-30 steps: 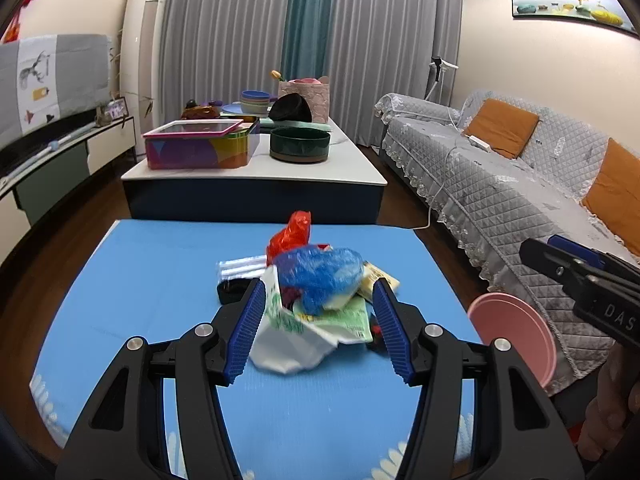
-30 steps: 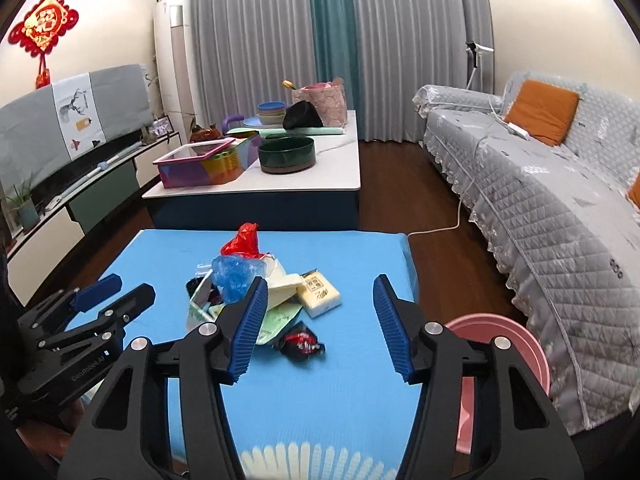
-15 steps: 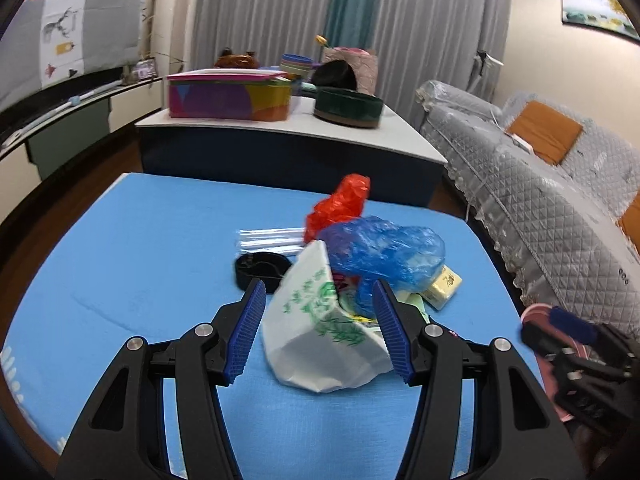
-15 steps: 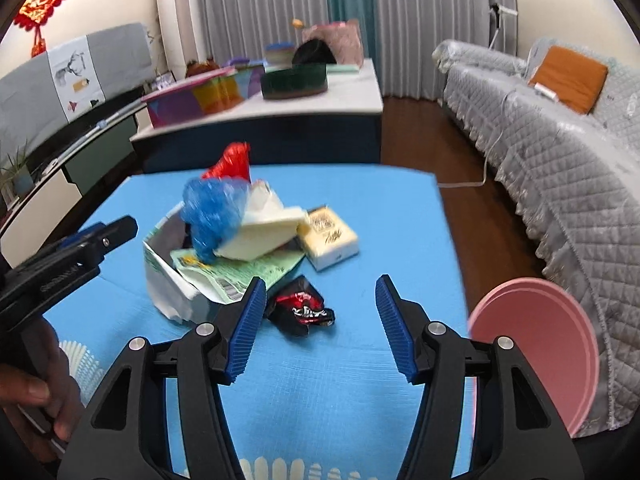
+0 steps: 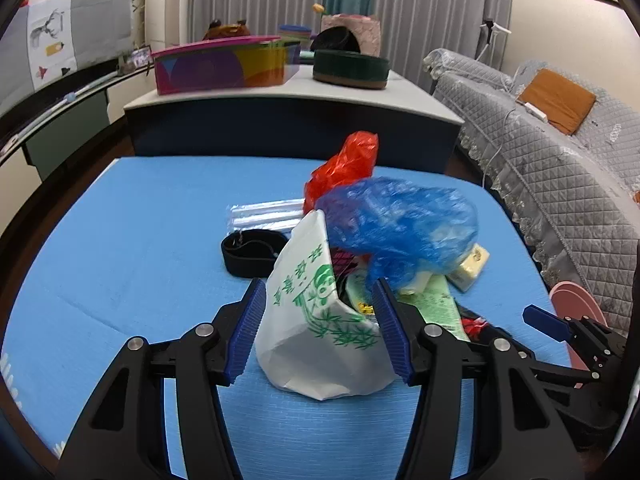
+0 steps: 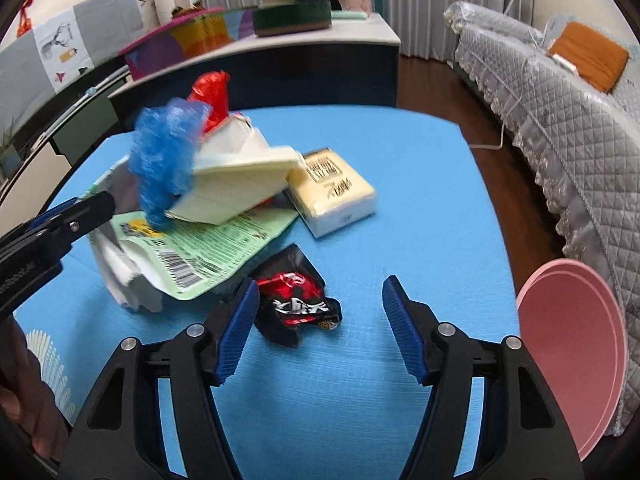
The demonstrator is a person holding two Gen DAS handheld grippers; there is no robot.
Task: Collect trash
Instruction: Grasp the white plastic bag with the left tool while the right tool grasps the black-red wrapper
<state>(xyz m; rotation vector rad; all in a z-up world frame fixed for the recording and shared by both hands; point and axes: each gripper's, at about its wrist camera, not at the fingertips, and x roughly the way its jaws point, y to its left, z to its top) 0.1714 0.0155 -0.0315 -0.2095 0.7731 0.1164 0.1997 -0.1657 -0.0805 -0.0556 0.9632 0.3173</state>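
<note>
A trash pile lies on the blue table [image 5: 120,248]. It holds a white bag with green print [image 5: 320,340], a blue plastic bag [image 5: 400,228], a red plastic bag [image 5: 344,164], a black band [image 5: 248,248] and a clear wrapper [image 5: 264,214]. My left gripper [image 5: 318,330] is open, its jaws either side of the white bag. In the right wrist view a black and red wrapper [image 6: 296,304] lies just ahead of my open right gripper [image 6: 316,330], near its left finger. A yellow tissue pack [image 6: 332,192], a green printed sheet [image 6: 208,248] and a cream box [image 6: 240,188] lie behind it.
A pink round bin [image 6: 572,360] stands off the table's right edge, beside a grey quilted sofa [image 6: 560,100]. A low white table [image 5: 288,92] with a colourful box [image 5: 224,64] and a dark green bowl [image 5: 352,68] stands behind the blue table.
Both grippers have moved forward and down toward the pile. The left now straddles the white bag; the right has closed in on the black and red wrapper.
</note>
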